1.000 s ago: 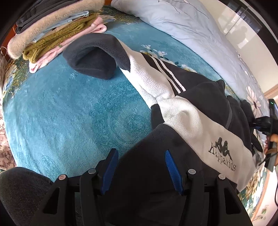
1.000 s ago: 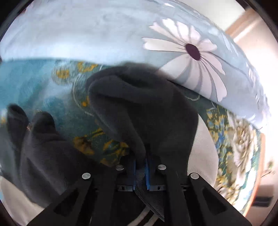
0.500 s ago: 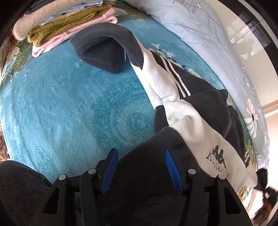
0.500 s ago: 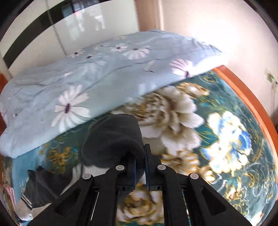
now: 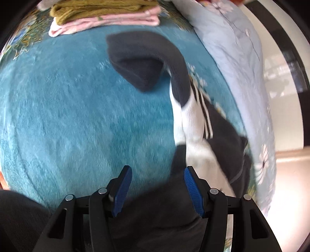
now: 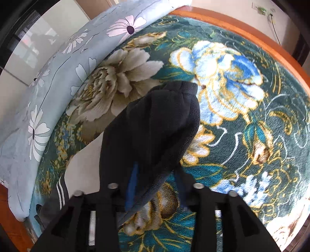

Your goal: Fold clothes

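Observation:
A dark grey and white fleece jacket (image 5: 195, 124) with black stripes lies stretched across the teal blanket (image 5: 77, 120). One dark sleeve (image 5: 143, 60) lies folded at the far end. My left gripper (image 5: 158, 185) is open, its blue pads apart over the jacket's near dark edge. In the right wrist view the other dark sleeve (image 6: 155, 124) lies draped between my fingers over the floral blanket (image 6: 242, 116). My right gripper (image 6: 157, 186) has its jaws open, the sleeve lying loose across the left pad.
A stack of folded clothes (image 5: 104, 15), olive and pink, sits at the far edge of the bed. A pale blue flowered quilt (image 5: 242, 64) runs along the right side, and it also shows in the right wrist view (image 6: 48, 87). An orange wooden bed edge (image 6: 242, 33) borders the floral blanket.
My right gripper carried the sleeve outward over the floral blanket and its jaws have opened. The left view has shifted left along the jacket, its jaws open throughout.

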`<control>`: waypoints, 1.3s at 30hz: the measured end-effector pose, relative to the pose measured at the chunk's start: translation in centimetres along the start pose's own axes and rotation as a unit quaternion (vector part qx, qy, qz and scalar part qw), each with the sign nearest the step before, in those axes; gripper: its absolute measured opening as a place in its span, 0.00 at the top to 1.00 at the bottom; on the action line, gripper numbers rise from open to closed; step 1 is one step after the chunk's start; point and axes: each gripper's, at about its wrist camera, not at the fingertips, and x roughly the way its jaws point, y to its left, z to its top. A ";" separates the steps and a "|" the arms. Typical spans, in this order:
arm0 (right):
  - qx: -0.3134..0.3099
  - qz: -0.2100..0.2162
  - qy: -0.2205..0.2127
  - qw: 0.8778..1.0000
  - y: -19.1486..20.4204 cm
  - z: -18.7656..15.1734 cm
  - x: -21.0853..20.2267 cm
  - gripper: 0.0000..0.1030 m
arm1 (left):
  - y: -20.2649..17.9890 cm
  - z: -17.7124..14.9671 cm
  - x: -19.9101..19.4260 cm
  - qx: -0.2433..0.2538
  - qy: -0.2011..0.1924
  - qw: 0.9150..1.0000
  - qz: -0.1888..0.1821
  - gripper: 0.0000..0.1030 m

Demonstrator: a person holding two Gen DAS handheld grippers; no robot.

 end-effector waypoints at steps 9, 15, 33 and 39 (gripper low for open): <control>-0.120 -0.034 -0.058 0.991 4.6 -2.2 -6.0 0.29 | 3.9 10.3 0.1 -0.211 -0.036 0.974 -0.067 0.31; -0.135 0.014 -0.002 0.991 6.1 -4.9 -5.3 0.29 | 6.2 12.9 2.1 -0.256 -0.034 0.966 -0.020 0.45; -0.182 0.063 0.071 0.979 11.2 -9.4 -2.1 0.29 | 8.8 11.5 0.0 -0.182 -0.123 0.974 -0.052 0.91; -0.201 0.068 0.082 0.974 12.2 -10.7 -1.5 0.29 | 11.4 10.0 2.5 -0.249 -0.087 0.961 -0.080 0.83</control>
